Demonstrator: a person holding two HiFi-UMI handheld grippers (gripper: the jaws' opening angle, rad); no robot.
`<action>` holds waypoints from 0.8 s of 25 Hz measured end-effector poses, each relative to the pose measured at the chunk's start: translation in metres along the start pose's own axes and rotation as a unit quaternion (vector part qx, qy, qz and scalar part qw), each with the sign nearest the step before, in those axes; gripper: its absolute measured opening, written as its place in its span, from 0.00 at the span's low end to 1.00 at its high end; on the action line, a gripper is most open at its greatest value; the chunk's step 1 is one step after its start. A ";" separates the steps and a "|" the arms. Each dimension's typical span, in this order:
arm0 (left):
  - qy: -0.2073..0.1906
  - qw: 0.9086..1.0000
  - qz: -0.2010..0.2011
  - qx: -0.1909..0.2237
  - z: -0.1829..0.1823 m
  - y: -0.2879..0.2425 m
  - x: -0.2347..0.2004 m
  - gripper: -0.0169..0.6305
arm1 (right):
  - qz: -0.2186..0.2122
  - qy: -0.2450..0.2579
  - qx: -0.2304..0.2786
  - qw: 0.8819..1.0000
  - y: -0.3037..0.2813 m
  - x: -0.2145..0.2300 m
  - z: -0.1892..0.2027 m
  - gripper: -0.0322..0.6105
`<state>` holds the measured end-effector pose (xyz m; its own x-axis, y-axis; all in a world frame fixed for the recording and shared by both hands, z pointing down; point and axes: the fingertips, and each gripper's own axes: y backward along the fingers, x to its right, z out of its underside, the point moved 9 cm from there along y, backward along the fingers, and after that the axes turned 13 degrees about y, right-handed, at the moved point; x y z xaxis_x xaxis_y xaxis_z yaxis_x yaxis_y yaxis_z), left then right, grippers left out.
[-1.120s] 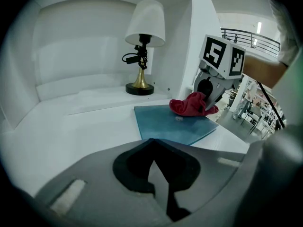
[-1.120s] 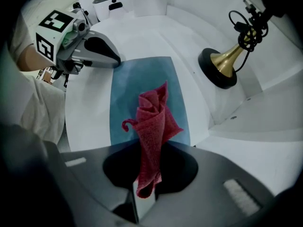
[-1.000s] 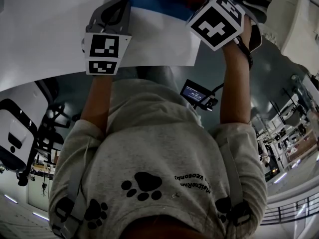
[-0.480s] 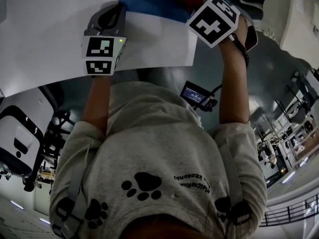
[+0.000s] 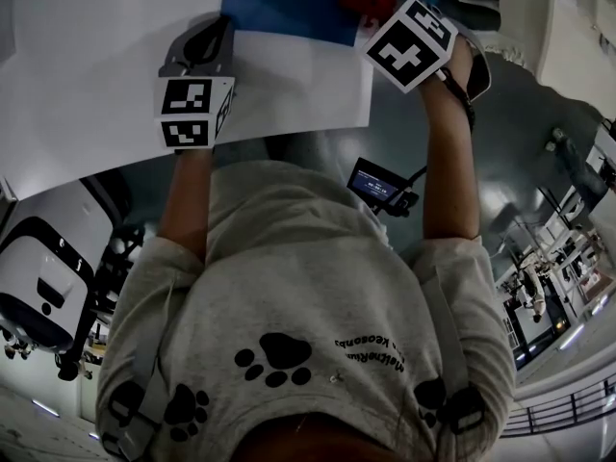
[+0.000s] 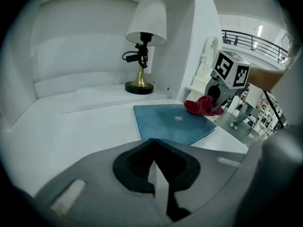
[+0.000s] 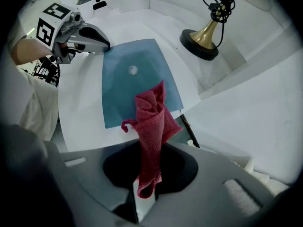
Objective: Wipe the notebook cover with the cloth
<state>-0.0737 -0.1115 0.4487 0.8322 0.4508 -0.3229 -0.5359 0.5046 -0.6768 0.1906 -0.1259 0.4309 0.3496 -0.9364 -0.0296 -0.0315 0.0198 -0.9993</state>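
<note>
Right gripper (image 7: pixel 143 190): jaws clamped on the crumpled red cloth (image 7: pixel 152 122), which hangs over one corner of the flat blue notebook (image 7: pixel 135 79). I cannot tell whether it touches the cover.

Left gripper (image 6: pixel 158 186): jaws together, nothing between them, tip at the notebook's opposite corner on the white surface (image 6: pixel 71 126).

Small pale spot (image 7: pixel 133 70) shows mid-cover. I judge wiping is at an early stage, with most of the cover left.

Brass lamp with white shade (image 6: pixel 143 46) stands beyond.
</note>
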 end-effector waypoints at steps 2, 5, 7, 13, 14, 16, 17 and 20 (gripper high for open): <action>-0.001 1.000 0.001 0.000 0.000 0.000 -0.001 0.02 | 0.015 -0.014 0.027 0.999 0.006 0.000 0.002 0.14; -0.002 1.000 0.002 0.000 0.001 -0.003 -0.001 0.02 | 0.037 -0.040 0.099 0.994 0.020 0.003 0.001 0.14; -0.002 1.000 0.001 -0.001 0.000 -0.005 -0.001 0.02 | 0.055 -0.048 0.145 0.987 0.029 0.004 -0.002 0.14; 0.000 1.000 0.002 -0.001 -0.002 -0.001 0.001 0.02 | 0.088 -0.041 0.227 0.969 0.056 -0.001 -0.021 0.14; 0.000 1.000 0.002 0.000 -0.002 -0.001 0.000 0.02 | 0.090 -0.039 0.235 0.967 0.057 -0.003 -0.024 0.14; 0.000 1.000 0.001 0.000 0.000 0.000 0.000 0.02 | 0.092 -0.033 0.249 0.964 0.059 -0.007 -0.033 0.14; 0.000 1.000 0.001 0.000 0.000 0.000 0.000 0.02 | 0.091 -0.030 0.256 0.962 0.060 -0.008 -0.037 0.14; 0.000 1.000 -0.001 0.001 0.001 0.000 0.000 0.02 | 0.083 -0.021 0.277 0.957 0.064 -0.013 -0.053 0.14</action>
<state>-0.0743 -0.1111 0.4494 0.8331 0.4498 -0.3219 -0.5350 0.5075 -0.6754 0.1347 -0.1310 0.3689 0.4210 -0.8894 -0.1781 0.4074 0.3608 -0.8389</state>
